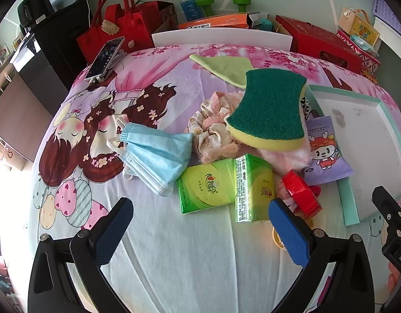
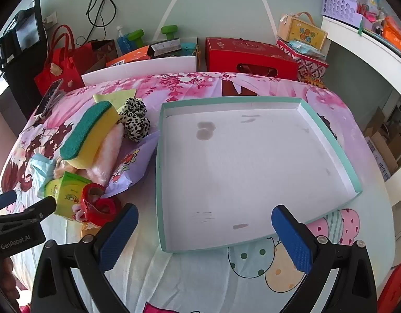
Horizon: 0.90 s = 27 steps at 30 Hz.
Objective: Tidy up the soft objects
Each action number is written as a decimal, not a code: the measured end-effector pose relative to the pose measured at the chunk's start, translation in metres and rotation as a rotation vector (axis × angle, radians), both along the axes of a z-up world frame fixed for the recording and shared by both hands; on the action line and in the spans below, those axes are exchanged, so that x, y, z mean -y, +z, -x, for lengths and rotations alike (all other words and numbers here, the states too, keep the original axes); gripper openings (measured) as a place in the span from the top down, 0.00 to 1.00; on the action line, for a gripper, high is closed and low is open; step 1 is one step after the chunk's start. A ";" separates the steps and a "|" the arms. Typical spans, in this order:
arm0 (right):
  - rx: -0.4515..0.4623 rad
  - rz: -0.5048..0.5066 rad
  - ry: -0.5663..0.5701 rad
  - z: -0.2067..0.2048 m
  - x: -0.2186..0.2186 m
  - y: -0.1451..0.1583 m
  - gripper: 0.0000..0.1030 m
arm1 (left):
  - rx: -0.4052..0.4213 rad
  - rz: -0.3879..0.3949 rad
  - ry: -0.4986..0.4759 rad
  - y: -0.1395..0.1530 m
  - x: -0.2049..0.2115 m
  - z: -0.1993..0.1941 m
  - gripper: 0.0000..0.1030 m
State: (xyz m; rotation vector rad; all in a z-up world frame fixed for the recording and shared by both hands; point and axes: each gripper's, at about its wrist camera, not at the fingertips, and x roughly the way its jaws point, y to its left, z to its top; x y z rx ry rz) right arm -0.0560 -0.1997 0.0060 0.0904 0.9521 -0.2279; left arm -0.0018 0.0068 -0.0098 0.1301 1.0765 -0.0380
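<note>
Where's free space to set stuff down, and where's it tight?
Free: the white floor of the teal-rimmed tray, nothing in it; the bedsheet strip between the left gripper and the tissue packs. Crowded: the pile left of the tray, where sponge, masks, scrunchies and wipes pack overlap.

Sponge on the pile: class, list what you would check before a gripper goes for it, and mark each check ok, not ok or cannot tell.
1. Left gripper open and holding nothing: ok.
2. Right gripper open and holding nothing: ok.
3. Sponge on top of the pile, nothing over it: ok.
4. Tray free of objects: ok.
5. Sponge steady where it rests, tilted on the fluffy pink item: cannot tell.
6. Purple wipes pack clear of the tray's edge: not ok, it overlaps the rim.
</note>
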 end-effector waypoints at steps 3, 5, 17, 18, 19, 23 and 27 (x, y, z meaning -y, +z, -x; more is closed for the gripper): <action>0.003 -0.005 -0.002 0.000 0.001 0.000 0.00 | -0.002 0.001 0.000 0.000 0.000 0.000 0.00; 0.005 -0.008 -0.004 0.000 0.001 0.001 0.00 | -0.002 0.001 0.000 0.000 0.000 -0.001 0.00; 0.004 -0.005 -0.007 0.000 0.001 0.000 0.00 | -0.005 0.002 0.001 0.000 0.001 -0.001 0.00; 0.005 -0.005 -0.007 0.000 0.001 0.000 0.00 | -0.003 0.003 0.001 -0.002 0.000 0.001 0.00; 0.004 -0.005 -0.007 0.000 0.001 0.000 0.00 | -0.003 0.003 0.000 -0.003 -0.001 0.001 0.00; 0.004 -0.003 -0.006 0.000 0.001 0.000 0.00 | -0.004 0.004 0.001 -0.003 0.000 0.001 0.00; 0.003 -0.001 -0.006 0.000 0.001 0.000 0.00 | -0.005 0.004 0.001 -0.003 0.000 0.001 0.00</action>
